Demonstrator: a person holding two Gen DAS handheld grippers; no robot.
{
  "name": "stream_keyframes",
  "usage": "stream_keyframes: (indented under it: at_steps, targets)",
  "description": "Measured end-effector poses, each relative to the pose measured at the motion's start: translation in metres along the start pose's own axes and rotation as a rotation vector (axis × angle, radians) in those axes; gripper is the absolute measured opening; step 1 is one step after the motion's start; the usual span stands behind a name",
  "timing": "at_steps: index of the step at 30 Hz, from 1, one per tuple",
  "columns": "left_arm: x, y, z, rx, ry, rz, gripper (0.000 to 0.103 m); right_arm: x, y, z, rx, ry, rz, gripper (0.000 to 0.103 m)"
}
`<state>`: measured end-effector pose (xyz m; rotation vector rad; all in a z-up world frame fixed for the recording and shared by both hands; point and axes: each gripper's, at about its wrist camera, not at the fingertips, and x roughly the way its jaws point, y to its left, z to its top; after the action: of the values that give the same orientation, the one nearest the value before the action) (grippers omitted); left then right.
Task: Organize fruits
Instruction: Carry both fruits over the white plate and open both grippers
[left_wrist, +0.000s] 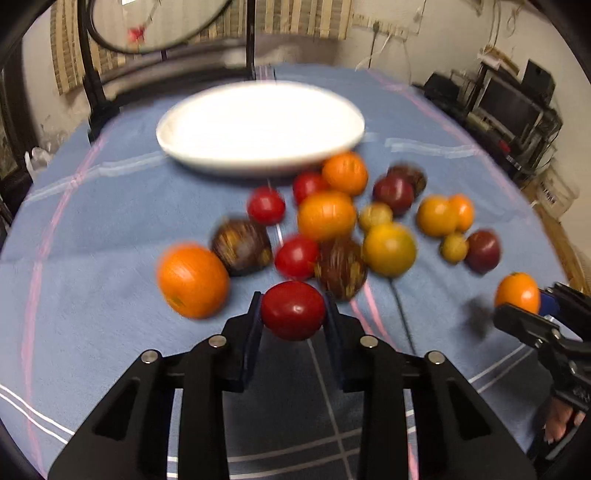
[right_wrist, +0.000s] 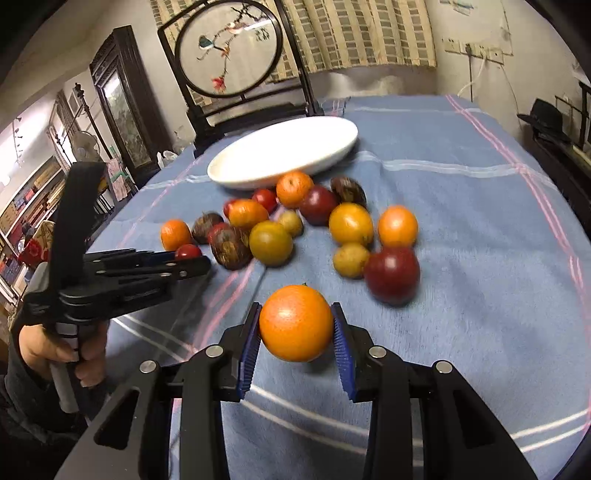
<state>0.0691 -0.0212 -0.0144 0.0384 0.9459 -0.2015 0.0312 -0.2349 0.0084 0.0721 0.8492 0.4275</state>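
Note:
My left gripper (left_wrist: 293, 314) is shut on a red tomato (left_wrist: 293, 309) and holds it above the blue cloth; it shows from the side in the right wrist view (right_wrist: 188, 260). My right gripper (right_wrist: 297, 328) is shut on an orange (right_wrist: 296, 322), lifted off the cloth; it also shows in the left wrist view (left_wrist: 517, 299). A white oval plate (left_wrist: 258, 125) (right_wrist: 284, 151) lies empty at the far side. A pile of several oranges, red tomatoes, dark plums, yellow fruits and brown striped fruits (left_wrist: 332, 221) (right_wrist: 295, 221) lies between the grippers and the plate.
The blue striped tablecloth (left_wrist: 92, 221) (right_wrist: 480, 240) covers the table. A dark framed round screen (right_wrist: 229, 48) stands behind the plate. Shelves and electronics (left_wrist: 517, 110) stand off the right edge. A cabinet (right_wrist: 122, 99) stands at the left.

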Motion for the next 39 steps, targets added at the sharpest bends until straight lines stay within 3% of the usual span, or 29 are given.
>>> stream_keyframes:
  at_steps: [5,10,13,17,24,25,26,28,31,35,39]
  targets:
    - [-0.028,0.015,0.053,-0.004,-0.113,0.045,0.031,-0.005,0.017,0.055,-0.054,-0.108,-0.003,0.037]
    - [-0.011,0.035,0.115,-0.044,-0.191,0.072,0.031,0.04,0.031,0.117,-0.079,-0.14,0.0,0.037]
    - [0.033,0.052,0.143,-0.11,-0.111,0.058,0.031,0.081,0.033,0.139,-0.074,-0.09,-0.031,0.037]
    - [0.074,0.068,0.157,-0.138,-0.023,0.048,0.031,0.137,0.031,0.157,-0.066,0.018,-0.075,0.037]
    - [0.114,0.077,0.154,-0.12,0.05,0.073,0.032,0.177,0.033,0.155,-0.086,0.102,-0.126,0.038]
    - [0.119,0.076,0.154,-0.112,0.064,0.078,0.035,0.18,0.034,0.154,-0.085,0.11,-0.127,0.038]
    - [0.123,0.077,0.153,-0.113,0.077,0.085,0.052,0.181,0.034,0.153,-0.084,0.116,-0.13,0.048]
    - [0.116,0.078,0.15,-0.122,0.062,0.105,0.063,0.176,0.033,0.151,-0.082,0.09,-0.146,0.054]
    - [0.089,0.075,0.147,-0.102,0.003,0.108,0.064,0.155,0.03,0.148,-0.066,0.061,-0.121,0.054]
    - [0.044,0.071,0.136,-0.088,-0.079,0.136,0.078,0.111,0.021,0.139,-0.058,0.003,-0.106,0.054]
    - [0.007,0.065,0.11,-0.066,-0.135,0.153,0.079,0.064,0.007,0.116,-0.056,-0.048,-0.132,0.06]
